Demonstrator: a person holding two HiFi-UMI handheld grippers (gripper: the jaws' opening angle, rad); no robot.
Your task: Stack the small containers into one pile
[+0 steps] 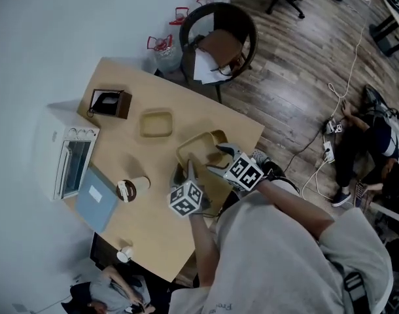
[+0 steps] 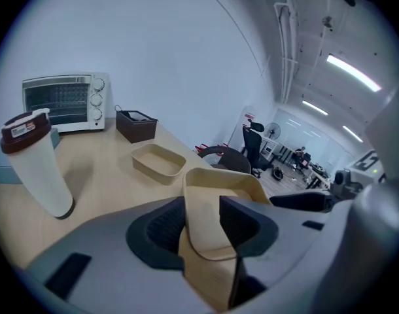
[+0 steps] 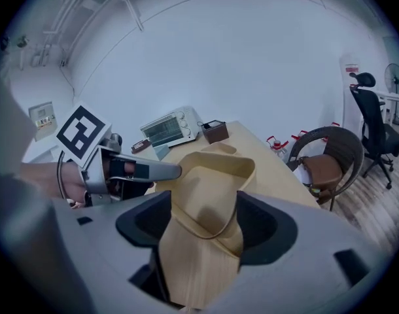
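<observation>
Left gripper [image 2: 203, 222], with dark ribbed pads, is clenched on the thin near wall of a tan container [image 1: 198, 146]. This is a shallow, smooth, matte tray with rounded corners and a rolled rim. Right gripper [image 3: 203, 224] stands with its jaws wide. The same container's rounded corner fills the gap, and both pads lie against its walls. Held between the two tools, the container sits tilted over the near right part of the pale wooden table [image 1: 154, 234]. Whether its far edge touches the tabletop cannot be told.

A second container [image 1: 156, 123] of like shape and colour rests flat on the table, apart from the held one and farther from the person. Also on the table are:
- a white boxy toaster oven [image 1: 67, 159] with a glass door
- a dark brown open-topped box [image 1: 110, 103]
- a tapered white cup [image 1: 133, 188] with a brown lid
- a flat grey-blue pad [image 1: 97, 198]

A round-backed dark chair [image 1: 219, 34] stands on the plank floor beyond the table.
</observation>
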